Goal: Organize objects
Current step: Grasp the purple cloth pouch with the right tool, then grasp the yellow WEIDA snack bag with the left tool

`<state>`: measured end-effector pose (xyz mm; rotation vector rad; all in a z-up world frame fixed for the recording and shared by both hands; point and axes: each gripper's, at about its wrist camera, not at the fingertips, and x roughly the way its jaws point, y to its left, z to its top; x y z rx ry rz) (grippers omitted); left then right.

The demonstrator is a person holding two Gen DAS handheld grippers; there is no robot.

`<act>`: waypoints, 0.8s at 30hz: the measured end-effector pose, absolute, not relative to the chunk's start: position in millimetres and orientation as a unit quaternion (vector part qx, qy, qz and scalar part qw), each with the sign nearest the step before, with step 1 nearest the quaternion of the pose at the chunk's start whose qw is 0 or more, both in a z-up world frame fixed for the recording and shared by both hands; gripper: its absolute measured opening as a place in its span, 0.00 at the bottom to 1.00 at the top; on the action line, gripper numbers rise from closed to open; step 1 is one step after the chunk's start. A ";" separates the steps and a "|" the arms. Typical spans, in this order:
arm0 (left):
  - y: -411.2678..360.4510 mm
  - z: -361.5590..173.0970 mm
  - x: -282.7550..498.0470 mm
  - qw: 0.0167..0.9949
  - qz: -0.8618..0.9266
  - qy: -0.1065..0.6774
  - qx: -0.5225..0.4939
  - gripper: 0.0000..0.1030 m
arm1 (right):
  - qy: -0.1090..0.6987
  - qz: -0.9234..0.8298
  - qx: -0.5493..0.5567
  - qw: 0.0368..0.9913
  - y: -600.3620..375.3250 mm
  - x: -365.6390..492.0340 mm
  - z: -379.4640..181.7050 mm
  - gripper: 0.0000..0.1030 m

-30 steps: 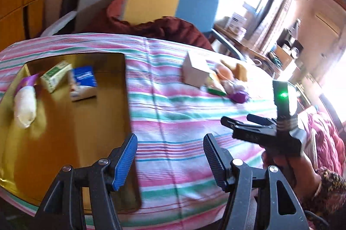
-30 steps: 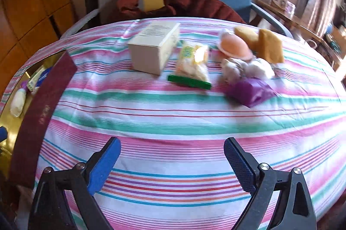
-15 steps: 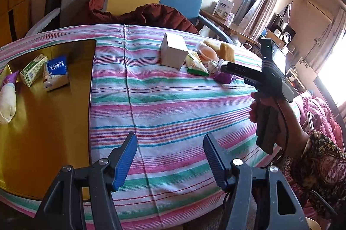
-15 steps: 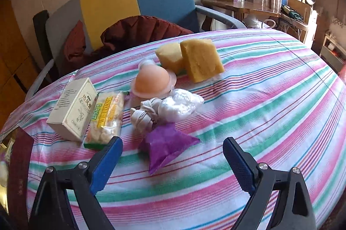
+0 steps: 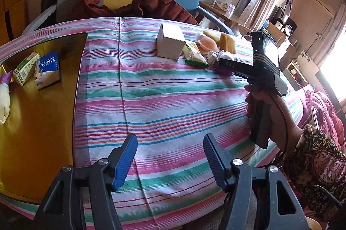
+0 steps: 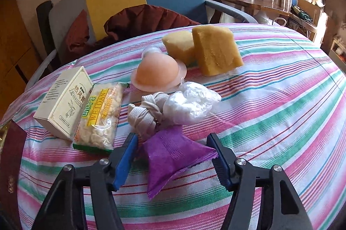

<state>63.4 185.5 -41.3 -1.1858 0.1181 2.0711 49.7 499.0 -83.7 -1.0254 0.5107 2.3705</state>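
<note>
Closing around the purple packet (image 6: 173, 156), the right gripper (image 6: 173, 156) is working on the pick-up step. The packet is lying low in the middle of the right wrist view, between the two blue pads, but the pads are not pressing it yet. Next, I think, the jaws need to squeeze it gently and carry it over to the yellow tray (image 5: 39, 122) on the left side of the left wrist view.

The left gripper (image 5: 169, 159) is waiting over the striped cloth (image 5: 164, 100) with its jaws apart and nothing between them.

Counting the pile by the purple packet: one white box (image 6: 62, 104), one snack bag (image 6: 99, 117), one pink jelly cup (image 6: 157, 74), two yellow sponges (image 6: 216, 50), one knotted cloth strap (image 6: 147, 115) and one clear plastic bundle (image 6: 190, 104). Sitting in the tray already are one blue tissue pack (image 5: 47, 70), one green and white box (image 5: 26, 69), and one white thing (image 5: 4, 100) at the edge with a bit of purple above it.
</note>
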 end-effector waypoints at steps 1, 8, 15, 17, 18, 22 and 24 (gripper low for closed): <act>187.6 -42.1 62.9 0.367 0.806 0.049 -0.463 0.62 | 0.190 0.872 -0.374 0.253 498.7 51.8 -83.7 0.63; 208.9 -41.0 48.2 0.370 0.799 0.041 -0.472 0.62 | 0.200 0.867 -0.354 0.288 491.5 79.6 -83.2 0.62; 257.2 -38.8 30.4 0.393 0.787 0.038 -0.473 0.62 | 0.241 0.860 -0.313 0.324 497.3 115.6 -83.3 0.60; 274.7 -39.5 24.7 0.398 0.785 0.040 -0.473 0.62 | 0.254 0.860 -0.301 0.325 498.8 122.9 -83.8 0.60; 283.8 -40.7 21.6 0.403 0.781 0.038 -0.476 0.62 | 0.258 0.860 -0.297 0.326 498.8 123.5 -83.7 0.59; 320.7 -43.9 8.1 0.412 0.773 0.040 -0.481 0.62 | 0.264 0.862 -0.290 0.322 499.3 126.0 -84.3 0.59; 338.7 -45.5 0.8 0.407 0.778 0.047 -0.476 0.62 | 0.265 0.862 -0.288 0.321 499.6 126.1 -84.8 0.59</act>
